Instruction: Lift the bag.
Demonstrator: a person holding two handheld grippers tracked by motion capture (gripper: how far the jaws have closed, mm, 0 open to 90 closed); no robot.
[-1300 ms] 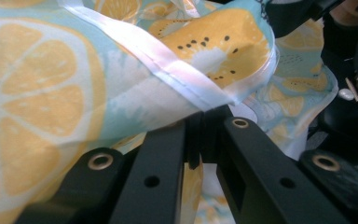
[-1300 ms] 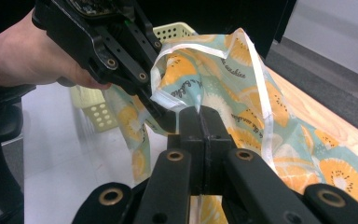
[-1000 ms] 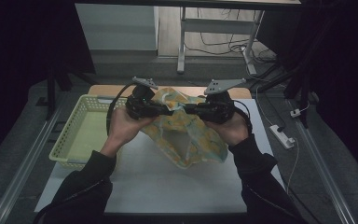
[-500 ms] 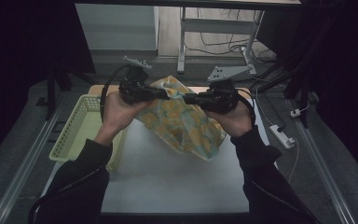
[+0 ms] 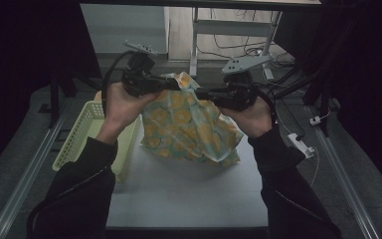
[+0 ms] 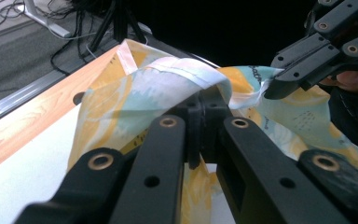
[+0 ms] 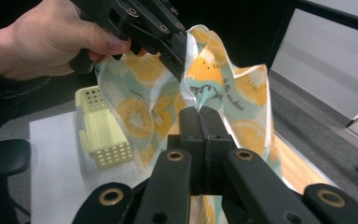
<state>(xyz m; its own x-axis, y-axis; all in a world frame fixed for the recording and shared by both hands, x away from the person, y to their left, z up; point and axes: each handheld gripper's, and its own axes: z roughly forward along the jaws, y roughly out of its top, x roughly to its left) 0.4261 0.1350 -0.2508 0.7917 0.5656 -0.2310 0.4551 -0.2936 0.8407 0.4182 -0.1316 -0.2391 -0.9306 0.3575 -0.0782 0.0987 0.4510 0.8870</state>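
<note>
A thin cloth (image 5: 189,124) printed with orange fruit slices on pale teal hangs between my two grippers above the white table (image 5: 189,199). My left gripper (image 5: 176,83) is shut on its upper edge, seen close up in the left gripper view with the fabric (image 6: 135,93) draped over the left gripper's (image 6: 200,100) closed jaws. My right gripper (image 5: 199,92) is shut on the same edge a little to the right; the right gripper view has the right gripper's (image 7: 199,114) jaws pinched on the cloth (image 7: 242,88). The two grippers' tips are close together.
A pale yellow perforated basket (image 5: 87,134) stands at the table's left edge, beside the hanging cloth, and also appears in the right gripper view (image 7: 100,135). A wooden strip (image 6: 23,126) runs along the table's far edge. Desk legs and cables (image 5: 229,45) lie on the floor beyond.
Both hands have risen together, lifting the cloth higher off the table so that it hangs longer. The grips have stayed the same.
</note>
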